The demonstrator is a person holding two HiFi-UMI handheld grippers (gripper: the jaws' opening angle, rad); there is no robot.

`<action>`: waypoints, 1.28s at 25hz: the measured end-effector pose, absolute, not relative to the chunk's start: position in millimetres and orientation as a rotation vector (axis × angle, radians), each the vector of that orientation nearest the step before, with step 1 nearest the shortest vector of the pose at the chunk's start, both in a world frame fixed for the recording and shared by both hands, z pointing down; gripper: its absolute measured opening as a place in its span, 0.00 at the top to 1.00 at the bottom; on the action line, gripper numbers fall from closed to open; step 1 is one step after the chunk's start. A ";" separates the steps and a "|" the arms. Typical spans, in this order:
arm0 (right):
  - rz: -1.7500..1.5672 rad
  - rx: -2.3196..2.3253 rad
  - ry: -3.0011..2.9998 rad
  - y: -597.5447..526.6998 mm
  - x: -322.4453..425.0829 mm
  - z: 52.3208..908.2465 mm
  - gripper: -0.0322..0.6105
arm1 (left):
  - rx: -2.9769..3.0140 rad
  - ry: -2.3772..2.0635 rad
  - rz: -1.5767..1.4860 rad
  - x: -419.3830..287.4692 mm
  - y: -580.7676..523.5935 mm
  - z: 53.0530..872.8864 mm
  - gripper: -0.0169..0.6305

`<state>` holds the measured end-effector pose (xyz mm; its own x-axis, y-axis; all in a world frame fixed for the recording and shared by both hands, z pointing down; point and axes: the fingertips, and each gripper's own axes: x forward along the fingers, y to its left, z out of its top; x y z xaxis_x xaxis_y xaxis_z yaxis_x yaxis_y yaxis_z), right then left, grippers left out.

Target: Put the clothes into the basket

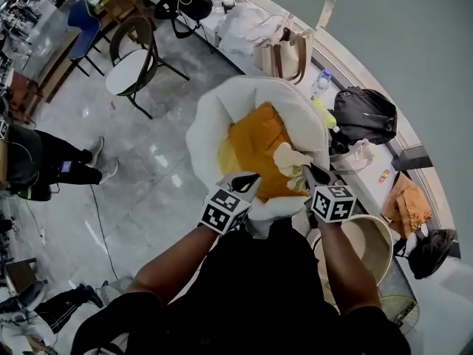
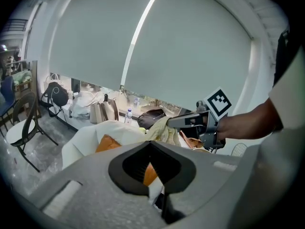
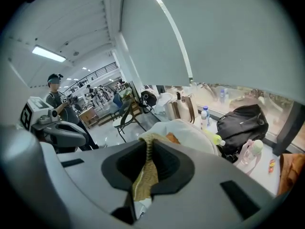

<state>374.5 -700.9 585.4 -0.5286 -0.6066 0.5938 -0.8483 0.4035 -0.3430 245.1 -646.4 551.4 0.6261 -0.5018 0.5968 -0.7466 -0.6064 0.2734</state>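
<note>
The clothes (image 1: 259, 143), a white bundle round orange fabric, hang pinched in both claws: the left claw (image 1: 246, 186) is clamped on the white-orange edge, the right claw (image 1: 310, 174) on a pale yellow cloth (image 1: 290, 160). Both forearms reach forward, tilted down. The basket (image 1: 367, 246) stands open-mouthed below the right claw.

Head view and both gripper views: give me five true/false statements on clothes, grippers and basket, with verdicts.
1. The right gripper has its fingers closed on a pale yellow knitted cloth. True.
2. The white fabric bundle wrapping an orange garment lies inside the round beige basket. False: both grippers hold it up, outside the basket.
3. The left gripper is open and empty. False: its fingers are closed on white and orange fabric.
4. A black backpack sits on the white ledge. True.
5. The black-framed chair with a white seat lies tipped over. False: it stands upright.
</note>
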 end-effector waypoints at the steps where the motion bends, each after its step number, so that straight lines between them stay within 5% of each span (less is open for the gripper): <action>1: 0.865 1.251 -2.299 -695.9 369.5 578.1 0.88 | 2.356 -0.981 0.640 240.0 -642.3 546.8 0.97; 32: 0.681 1.127 -2.534 -576.4 299.1 478.8 0.89 | 2.462 -1.084 0.511 184.1 -555.7 484.1 0.97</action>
